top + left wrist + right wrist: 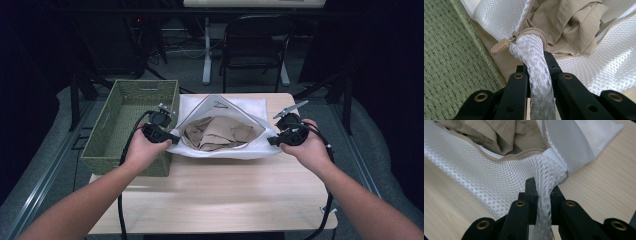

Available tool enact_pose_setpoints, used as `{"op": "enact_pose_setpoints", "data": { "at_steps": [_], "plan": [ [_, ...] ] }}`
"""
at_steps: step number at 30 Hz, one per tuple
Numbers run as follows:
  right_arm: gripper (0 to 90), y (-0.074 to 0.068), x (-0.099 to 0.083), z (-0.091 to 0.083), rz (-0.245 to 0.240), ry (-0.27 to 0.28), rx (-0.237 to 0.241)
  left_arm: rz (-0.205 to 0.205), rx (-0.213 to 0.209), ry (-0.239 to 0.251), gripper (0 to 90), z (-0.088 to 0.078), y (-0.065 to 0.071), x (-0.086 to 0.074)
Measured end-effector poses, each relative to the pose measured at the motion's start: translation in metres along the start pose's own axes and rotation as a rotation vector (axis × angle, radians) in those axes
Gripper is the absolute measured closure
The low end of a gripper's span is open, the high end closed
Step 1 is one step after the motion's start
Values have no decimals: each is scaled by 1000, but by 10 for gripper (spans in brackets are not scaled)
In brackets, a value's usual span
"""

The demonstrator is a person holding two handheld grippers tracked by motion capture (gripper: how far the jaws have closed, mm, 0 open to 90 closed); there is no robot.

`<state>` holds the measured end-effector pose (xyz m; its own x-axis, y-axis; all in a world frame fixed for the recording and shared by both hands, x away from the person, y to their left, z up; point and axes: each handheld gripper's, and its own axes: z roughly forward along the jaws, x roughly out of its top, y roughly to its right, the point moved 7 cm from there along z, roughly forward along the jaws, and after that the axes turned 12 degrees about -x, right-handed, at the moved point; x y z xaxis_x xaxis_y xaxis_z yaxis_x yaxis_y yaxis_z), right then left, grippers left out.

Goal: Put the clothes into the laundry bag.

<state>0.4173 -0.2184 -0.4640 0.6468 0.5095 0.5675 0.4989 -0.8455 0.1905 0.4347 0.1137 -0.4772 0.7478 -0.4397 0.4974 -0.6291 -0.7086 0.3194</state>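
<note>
Mesh bag pinched by left tool and right tool

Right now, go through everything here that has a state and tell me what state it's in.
Mesh laundry bag: unzipped, mouth wide open.
Beige garment: crumpled, inside the bag.
Zipper pull: at the bag's left end.
Woven basket: upright beside the bag.
Left gripper: jaws shut on bunched mesh.
Right gripper: jaws shut on bunched mesh.
</note>
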Motion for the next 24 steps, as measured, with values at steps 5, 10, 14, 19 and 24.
{"op": "enact_pose_setpoints", "data": {
  "at_steps": [5,10,14,19,24],
  "plan": [
    [820,4,6,1,-3,-2,-9,-1,5,-3,830,-3,-1,4],
    [818,8,12,-1,0,-3,-10,-5,10,6,829,-6,-4,10],
    [817,11,17,-1,10,6,-9,-8,5,9,829,-7,-7,15],
    [817,15,25,1,13,7,-18,-11,14,28,831,-11,-12,25],
    [817,18,34,3,21,20,-27,-15,10,36,831,-13,-17,32]
  ]
}}
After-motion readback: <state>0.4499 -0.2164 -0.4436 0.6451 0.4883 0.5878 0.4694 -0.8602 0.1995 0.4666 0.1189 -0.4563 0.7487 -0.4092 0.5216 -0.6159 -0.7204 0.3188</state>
